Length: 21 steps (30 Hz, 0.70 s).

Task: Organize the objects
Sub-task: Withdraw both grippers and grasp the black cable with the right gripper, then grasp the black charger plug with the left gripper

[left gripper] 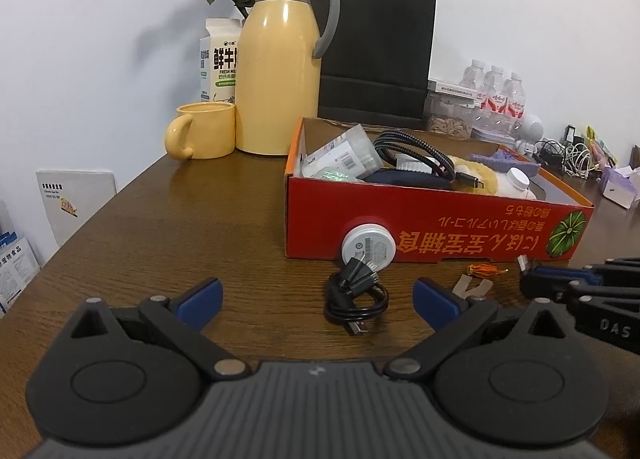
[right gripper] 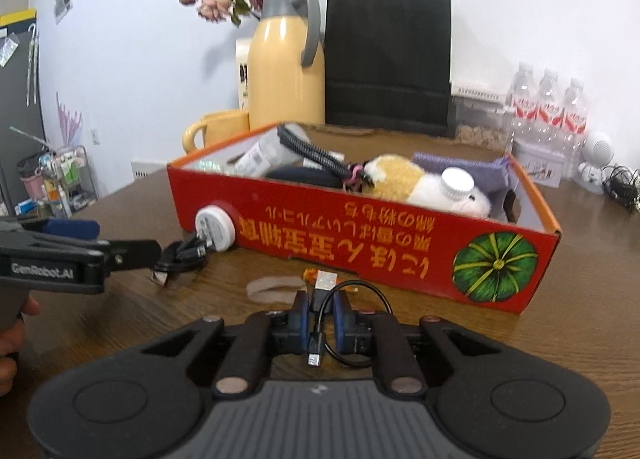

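**Currently: right gripper clamped on short cable, left gripper idle**

Left wrist view: the left gripper (left gripper: 318, 293) stands wide open with nothing between its blue pads. A coiled black cable (left gripper: 356, 297) lies on the wooden table (left gripper: 160, 227) ahead of it, beside a round white tin (left gripper: 369, 245) leaning against the red box (left gripper: 436, 231).

Right wrist view: the right gripper (right gripper: 321, 309) is nearly closed, pads pressing a short black cable (right gripper: 326, 319), just before the red box (right gripper: 360, 235), which holds a plush toy (right gripper: 404, 179) and a white bottle (right gripper: 457, 182).
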Motion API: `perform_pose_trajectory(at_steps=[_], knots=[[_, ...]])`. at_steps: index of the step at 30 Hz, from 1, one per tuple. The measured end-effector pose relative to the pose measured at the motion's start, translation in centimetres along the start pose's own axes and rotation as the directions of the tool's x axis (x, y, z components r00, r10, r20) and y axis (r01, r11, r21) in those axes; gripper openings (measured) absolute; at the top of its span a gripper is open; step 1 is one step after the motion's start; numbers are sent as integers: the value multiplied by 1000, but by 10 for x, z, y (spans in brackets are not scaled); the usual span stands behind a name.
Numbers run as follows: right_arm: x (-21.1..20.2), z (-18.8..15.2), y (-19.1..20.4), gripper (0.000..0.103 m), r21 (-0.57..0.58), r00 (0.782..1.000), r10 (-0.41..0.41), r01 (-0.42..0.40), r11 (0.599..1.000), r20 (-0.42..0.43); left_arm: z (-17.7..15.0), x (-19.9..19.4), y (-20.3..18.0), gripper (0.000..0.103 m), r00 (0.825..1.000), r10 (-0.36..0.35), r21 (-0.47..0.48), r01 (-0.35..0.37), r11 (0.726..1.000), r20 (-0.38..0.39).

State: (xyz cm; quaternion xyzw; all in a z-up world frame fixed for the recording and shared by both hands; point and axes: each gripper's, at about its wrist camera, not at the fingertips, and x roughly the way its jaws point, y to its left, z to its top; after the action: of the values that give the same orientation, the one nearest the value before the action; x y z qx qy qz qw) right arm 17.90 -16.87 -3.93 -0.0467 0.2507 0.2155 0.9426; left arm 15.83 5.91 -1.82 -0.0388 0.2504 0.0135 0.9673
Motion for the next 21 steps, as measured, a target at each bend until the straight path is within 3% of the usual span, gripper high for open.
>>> perform_pose_trajectory(at_steps=[2,3,13,18,21], knots=[[-3,0,0,8,-7,1000,-8,8,1000,24,0,0,0,103,1000,-1,-2,1,1000,-1],[-5,1,0,2,-10,999,-12,12,1000,36,0,1,0,103,1000,1,-1,-1,1000,-3],[-14,0,-8,2,2,996,-22,22,1000,89,0,4,3,103,1000,10,-25,-11,1000,-20],[-1,0,-8,20,16,999,50,-50,999,-9,1,5,5,103,1000,15,-39,-16,999,-22],[12,2,-5,23,16,995,75,-74,997,-63,1,5,5,103,1000,11,-43,-11,999,-19]])
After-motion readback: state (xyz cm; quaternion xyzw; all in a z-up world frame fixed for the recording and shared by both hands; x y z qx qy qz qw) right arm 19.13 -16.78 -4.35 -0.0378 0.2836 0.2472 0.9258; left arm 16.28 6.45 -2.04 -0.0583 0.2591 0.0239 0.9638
